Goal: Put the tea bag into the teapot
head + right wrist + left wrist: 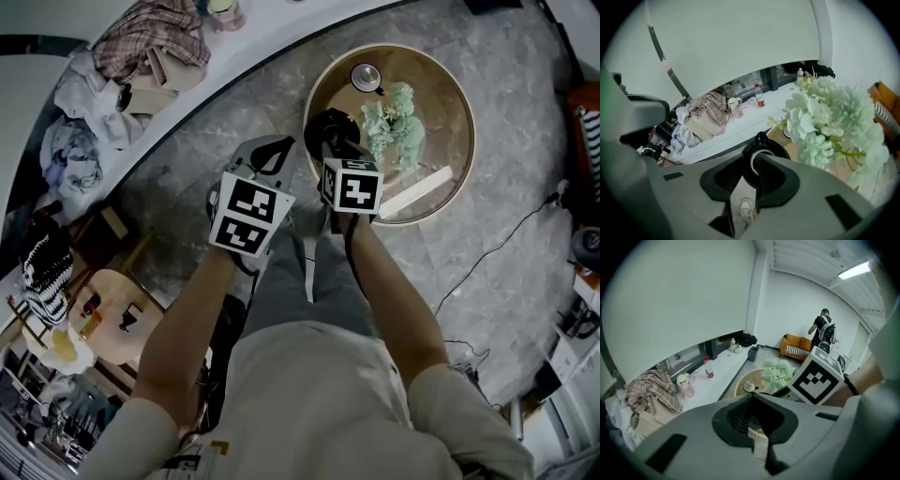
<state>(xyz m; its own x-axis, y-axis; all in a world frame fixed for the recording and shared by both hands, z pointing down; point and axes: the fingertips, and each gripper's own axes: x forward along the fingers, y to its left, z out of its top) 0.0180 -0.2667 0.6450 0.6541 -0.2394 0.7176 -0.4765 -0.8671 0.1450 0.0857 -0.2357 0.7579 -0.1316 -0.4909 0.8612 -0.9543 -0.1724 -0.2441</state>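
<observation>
The black teapot [328,127] stands open at the near left edge of a round wooden table [450,103]; its lid [366,77] lies further back. My right gripper [336,148] hovers just over the pot. In the right gripper view the jaws [749,168] stand apart with nothing between them, and the teapot's [761,143] open rim shows right beyond the tips. My left gripper [264,155] hangs over the floor to the left of the table; its tips [751,397] meet and hold nothing. No tea bag shows in any view.
Pale green flowers [394,122] stand right of the teapot and fill the right gripper view's right side [829,126]. A white flat strip [414,192] lies at the table's near edge. A curved white counter [234,66] with clothes [155,37] runs behind. A person [824,329] stands far off.
</observation>
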